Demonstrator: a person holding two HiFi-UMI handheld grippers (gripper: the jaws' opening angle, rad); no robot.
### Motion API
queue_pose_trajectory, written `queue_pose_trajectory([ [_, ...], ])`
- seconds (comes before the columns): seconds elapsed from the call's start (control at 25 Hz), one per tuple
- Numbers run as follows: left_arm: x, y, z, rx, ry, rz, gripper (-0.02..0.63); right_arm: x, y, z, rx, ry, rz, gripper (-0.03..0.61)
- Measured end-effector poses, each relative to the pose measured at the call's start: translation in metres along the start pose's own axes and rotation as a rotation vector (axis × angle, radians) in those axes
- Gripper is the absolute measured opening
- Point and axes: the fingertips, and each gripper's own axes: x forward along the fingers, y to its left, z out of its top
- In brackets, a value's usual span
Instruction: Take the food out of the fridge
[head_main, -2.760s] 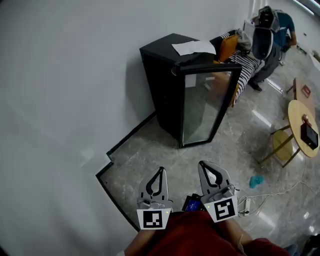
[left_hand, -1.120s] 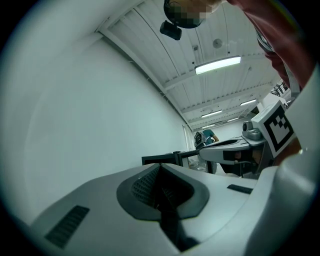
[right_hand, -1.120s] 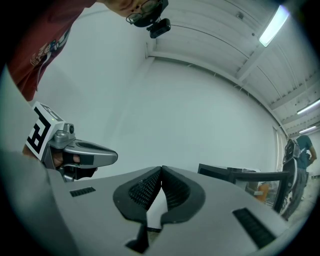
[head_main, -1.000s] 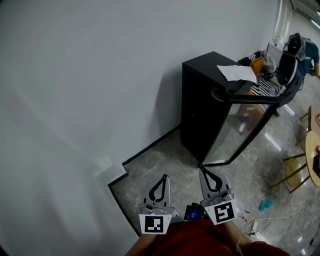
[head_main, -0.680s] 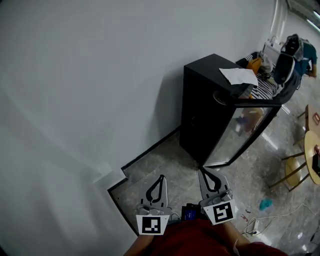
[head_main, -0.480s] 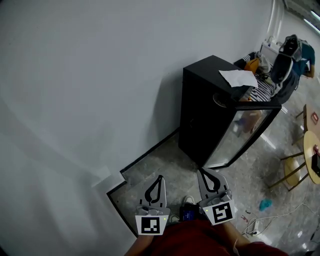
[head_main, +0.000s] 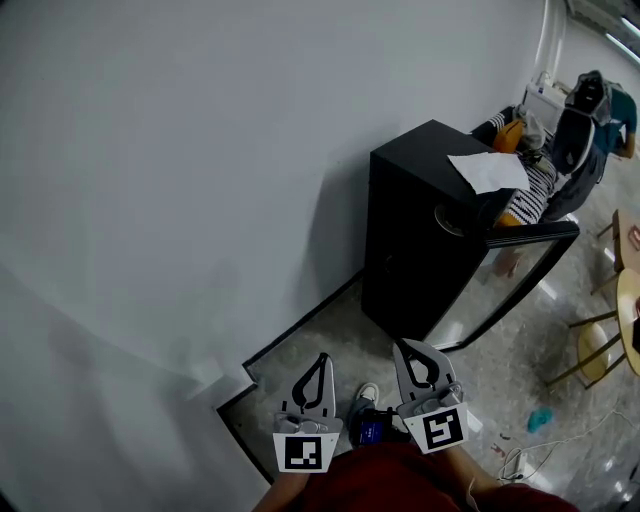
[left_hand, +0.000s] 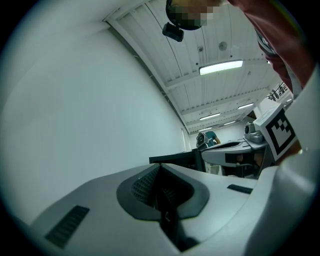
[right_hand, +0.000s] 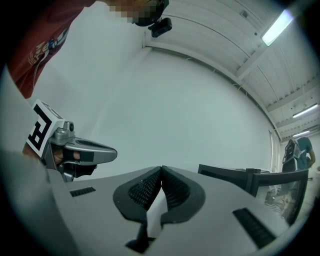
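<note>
A black fridge (head_main: 425, 235) stands against the white wall, its glass door (head_main: 515, 285) swung open to the right. A white sheet of paper (head_main: 490, 170) lies on its top. I cannot make out the food inside. Both grippers are held low in front of the person, side by side, well short of the fridge. The left gripper (head_main: 322, 357) is shut and empty, its jaws (left_hand: 160, 166) touching at the tip. The right gripper (head_main: 401, 344) is also shut with nothing held (right_hand: 161, 169). The fridge (right_hand: 227, 175) shows beyond the right jaws.
A white wall fills the left. A shoe (head_main: 367, 394) shows between the grippers. A person (head_main: 598, 110) stands at the back right by a striped seat (head_main: 530, 190). A round table (head_main: 628, 300), a stool (head_main: 592, 345), a power strip (head_main: 518, 462) and a teal scrap (head_main: 541, 418) sit on the right.
The person has stepped closer along the wall, so the fridge sits lower and nearer in view. Both grippers travelled with the person and stay shut, side by side.
</note>
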Motion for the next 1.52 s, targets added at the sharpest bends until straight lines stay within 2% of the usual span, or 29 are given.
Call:
queue_pose_trajectory([
  [0.12, 0.031, -0.001, -0.002, 0.001, 0.004, -0.022, 0.014, 0.018, -0.021, -0.005, -0.002, -0.001, -0.013, 0.023],
  [0.36, 0.107, -0.009, -0.008, 0.012, 0.027, -0.126, 0.014, 0.052, -0.077, -0.016, 0.013, 0.012, -0.109, 0.023],
  [0.84, 0.246, -0.05, -0.02, -0.014, 0.042, -0.346, 0.014, 0.083, -0.194, -0.042, 0.028, 0.052, -0.354, 0.023],
  [1.2, 0.304, -0.055, -0.033, -0.048, 0.043, -0.526, 0.014, 0.104, -0.221, -0.059, 0.0, 0.12, -0.516, 0.023],
  [1.28, 0.313, -0.05, -0.039, -0.001, 0.049, -0.6, 0.014, 0.112, -0.223, -0.062, -0.005, 0.14, -0.573, 0.023],
  [1.36, 0.321, -0.047, -0.043, 0.096, 0.037, -0.702, 0.014, 0.122, -0.222, -0.063, -0.019, 0.154, -0.632, 0.023],
  [1.4, 0.323, -0.044, -0.043, 0.1, 0.033, -0.739, 0.014, 0.127, -0.22, -0.063, -0.027, 0.156, -0.662, 0.023],
  [1.52, 0.327, -0.032, -0.04, -0.014, 0.041, -0.786, 0.014, 0.142, -0.214, -0.055, -0.039, 0.153, -0.751, 0.023],
])
